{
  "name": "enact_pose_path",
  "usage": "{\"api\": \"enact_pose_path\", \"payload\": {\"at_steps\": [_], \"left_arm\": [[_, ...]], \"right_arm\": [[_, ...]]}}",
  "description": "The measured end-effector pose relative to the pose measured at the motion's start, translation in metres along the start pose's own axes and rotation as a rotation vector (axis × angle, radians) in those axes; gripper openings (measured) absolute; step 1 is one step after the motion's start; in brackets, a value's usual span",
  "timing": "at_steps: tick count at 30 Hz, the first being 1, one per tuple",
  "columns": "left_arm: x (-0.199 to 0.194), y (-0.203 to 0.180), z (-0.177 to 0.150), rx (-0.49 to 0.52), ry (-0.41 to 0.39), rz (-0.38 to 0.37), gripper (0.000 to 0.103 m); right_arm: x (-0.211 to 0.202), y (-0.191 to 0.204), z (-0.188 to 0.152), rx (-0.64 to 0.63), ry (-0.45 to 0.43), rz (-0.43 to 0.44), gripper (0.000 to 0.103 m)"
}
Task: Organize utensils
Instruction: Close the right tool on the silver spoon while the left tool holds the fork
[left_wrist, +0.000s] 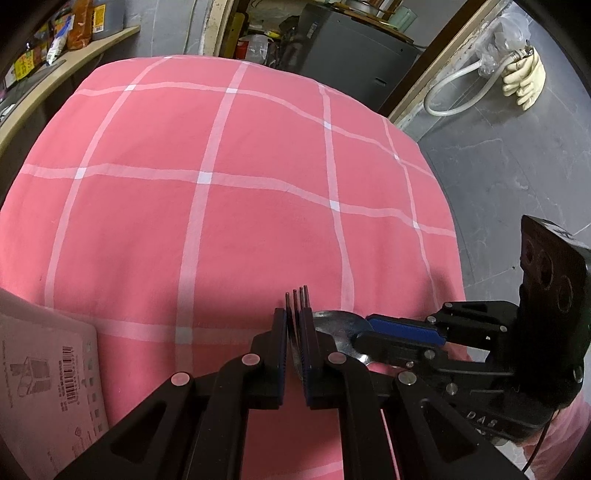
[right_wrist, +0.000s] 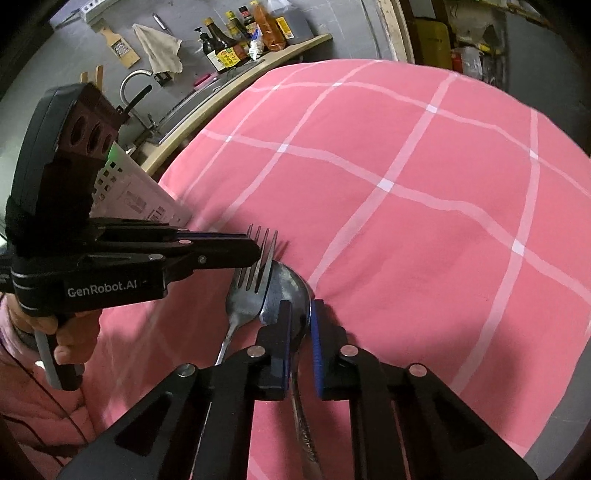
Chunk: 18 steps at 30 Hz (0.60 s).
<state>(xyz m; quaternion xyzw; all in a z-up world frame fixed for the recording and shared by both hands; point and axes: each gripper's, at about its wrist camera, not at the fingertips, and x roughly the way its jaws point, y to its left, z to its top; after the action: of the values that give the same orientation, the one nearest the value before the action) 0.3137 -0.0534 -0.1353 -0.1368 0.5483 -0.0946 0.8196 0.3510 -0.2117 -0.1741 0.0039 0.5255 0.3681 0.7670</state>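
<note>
Cloth (left_wrist: 207, 229), pink with white check lines, covers the table and fills most of what we see. We take it as our landmark. At the cloth's left edge stands a white plastic basket (right_wrist: 136, 195) with small square holes and a printed label with a barcode on its side; we cannot tell what is in it, since only the outer wall shows.

Beyond the cloth's far left edge runs a wooden shelf (right_wrist: 258, 61) carrying sauce bottles (right_wrist: 221, 48). Off the cloth's right edge, a pale rubber glove (left_wrist: 524, 77) hangs by a hose.

Near the cloth's front edge we hold both tongs close together. Our left gripper (left_wrist: 294, 332) is clamped narrow on a fork (right_wrist: 245, 291), whose tines stick up past the pads, the handle hanging down above the cloth. Our right gripper (right_wrist: 300, 332) has its jaws drawn in on a spoon (right_wrist: 291, 291), the bowl lying between the blue pads and against the fork's head, the handle running back under the tongs. A hand (right_wrist: 70, 339) grips the left tool's handle.
</note>
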Motion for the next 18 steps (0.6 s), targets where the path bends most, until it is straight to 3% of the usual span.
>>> {"api": "enact_pose_path", "payload": {"at_steps": [8,15,18], "left_arm": [[0.000,0.000,0.002,0.003,0.007,-0.006,0.007],[0.002,-0.003,0.000,0.037,0.014,-0.010,0.007],[0.002,-0.003,-0.001,0.047,0.015,-0.007,0.007]], "right_arm": [[0.002,-0.005,-0.005,0.069,0.043,0.065,0.005],[0.016,-0.007,-0.009,0.117,0.049,0.070,0.005],[0.023,-0.013,-0.007,0.168,0.045,0.124,0.005]]}}
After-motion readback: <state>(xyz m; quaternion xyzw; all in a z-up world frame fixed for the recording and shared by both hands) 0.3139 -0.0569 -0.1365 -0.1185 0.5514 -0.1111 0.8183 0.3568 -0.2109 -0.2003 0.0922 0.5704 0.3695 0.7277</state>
